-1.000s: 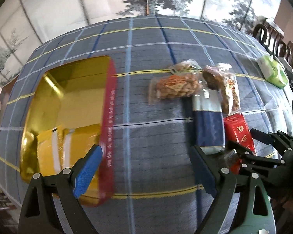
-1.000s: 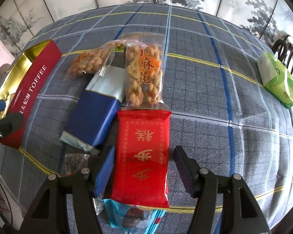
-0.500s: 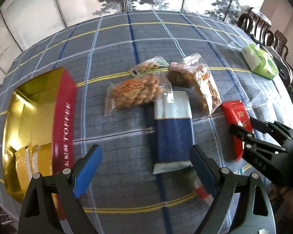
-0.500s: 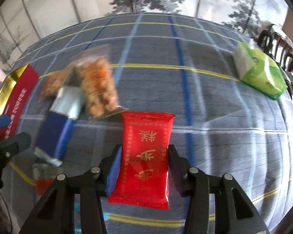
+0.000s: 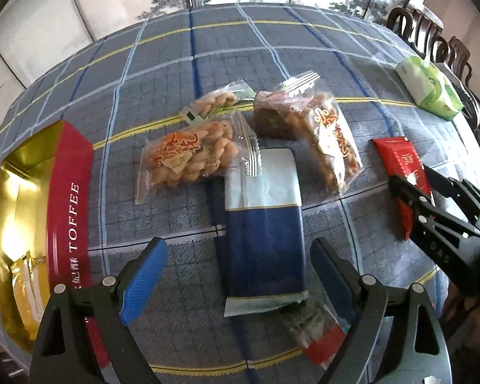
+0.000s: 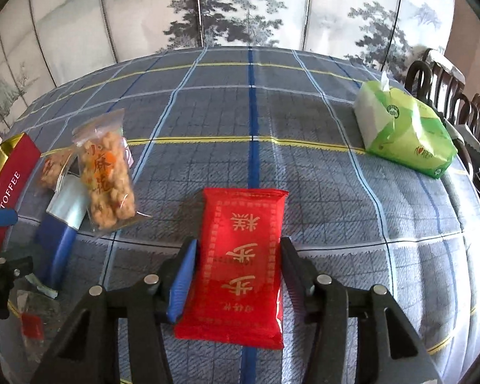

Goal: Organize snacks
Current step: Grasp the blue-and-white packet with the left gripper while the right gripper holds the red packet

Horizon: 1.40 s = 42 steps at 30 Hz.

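Since a second ago my right gripper [image 6: 238,267] has closed in on the red snack packet [image 6: 240,262], and my left gripper [image 5: 238,275] has swung away from the toffee tin [image 5: 68,204] to sit over the blue and silver packet [image 5: 264,224].

My right gripper now pinches the red snack packet at its near half, both pads pressed against its long edges. That packet lies lengthwise away from me on the plaid tablecloth [image 6: 304,118], well right of the other snacks. Far right sits a green tissue pack [image 6: 406,134].

My left gripper is spread wide, its pads either side of the blue and silver packet's near end and not touching it. This packet lies flat in the middle of the cloth. Its far end is tucked under a clear bag of fried dough twists [image 5: 188,156] on the left, and just beside a second bag of twists [image 5: 329,137] on the right. A smaller bag of twists [image 5: 216,100] and a dark pastry packet [image 5: 272,118] lie just beyond. The toffee tin stands open at the left edge with a yellow packet [image 5: 27,288] inside. A crumpled clear wrapper with red [image 5: 316,329] lies near my right pad.
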Available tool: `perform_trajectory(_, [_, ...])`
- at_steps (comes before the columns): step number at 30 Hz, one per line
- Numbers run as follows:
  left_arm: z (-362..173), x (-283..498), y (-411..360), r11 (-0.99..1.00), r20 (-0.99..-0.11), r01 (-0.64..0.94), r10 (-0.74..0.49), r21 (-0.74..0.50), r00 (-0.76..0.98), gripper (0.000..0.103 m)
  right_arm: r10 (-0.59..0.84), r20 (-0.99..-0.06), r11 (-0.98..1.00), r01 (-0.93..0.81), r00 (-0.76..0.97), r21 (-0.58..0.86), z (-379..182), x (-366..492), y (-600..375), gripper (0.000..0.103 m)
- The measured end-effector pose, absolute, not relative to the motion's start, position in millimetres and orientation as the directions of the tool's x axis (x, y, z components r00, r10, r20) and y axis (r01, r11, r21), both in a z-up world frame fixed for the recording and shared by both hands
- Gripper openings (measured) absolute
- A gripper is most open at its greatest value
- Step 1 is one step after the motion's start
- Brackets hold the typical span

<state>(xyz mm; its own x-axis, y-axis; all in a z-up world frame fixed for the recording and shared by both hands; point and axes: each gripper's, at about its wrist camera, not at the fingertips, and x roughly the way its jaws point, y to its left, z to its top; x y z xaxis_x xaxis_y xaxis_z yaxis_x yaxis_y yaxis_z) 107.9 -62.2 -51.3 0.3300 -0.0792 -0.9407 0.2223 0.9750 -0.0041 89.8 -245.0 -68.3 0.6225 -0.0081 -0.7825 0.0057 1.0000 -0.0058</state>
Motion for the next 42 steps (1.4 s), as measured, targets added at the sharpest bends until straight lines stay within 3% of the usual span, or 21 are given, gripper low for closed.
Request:
perform_trajectory(10, [-66, 116, -65, 0.98, -0.955, 0.197, -0.067, -0.009, 0.29, 0.087, -0.008, -0.747, 1.0, 0.007, 0.665, -0.005, -70, 88, -245, 0.054])
perform_trajectory(18, [-64, 113, -62, 0.978, -0.949, 0.207, -0.082, -0.019, 0.304, 0.052, -0.014, -0.732, 1.0, 0.015, 0.681, -0.005, -71, 85, -243, 0.054])
perform_trajectory(42, [-36, 69, -26, 0.964, -0.942, 0.26, -0.142, -0.061, 0.304, 0.047, -0.024, -0.727, 1.0, 0.025, 0.686, -0.009, -71, 84, -242, 0.054])
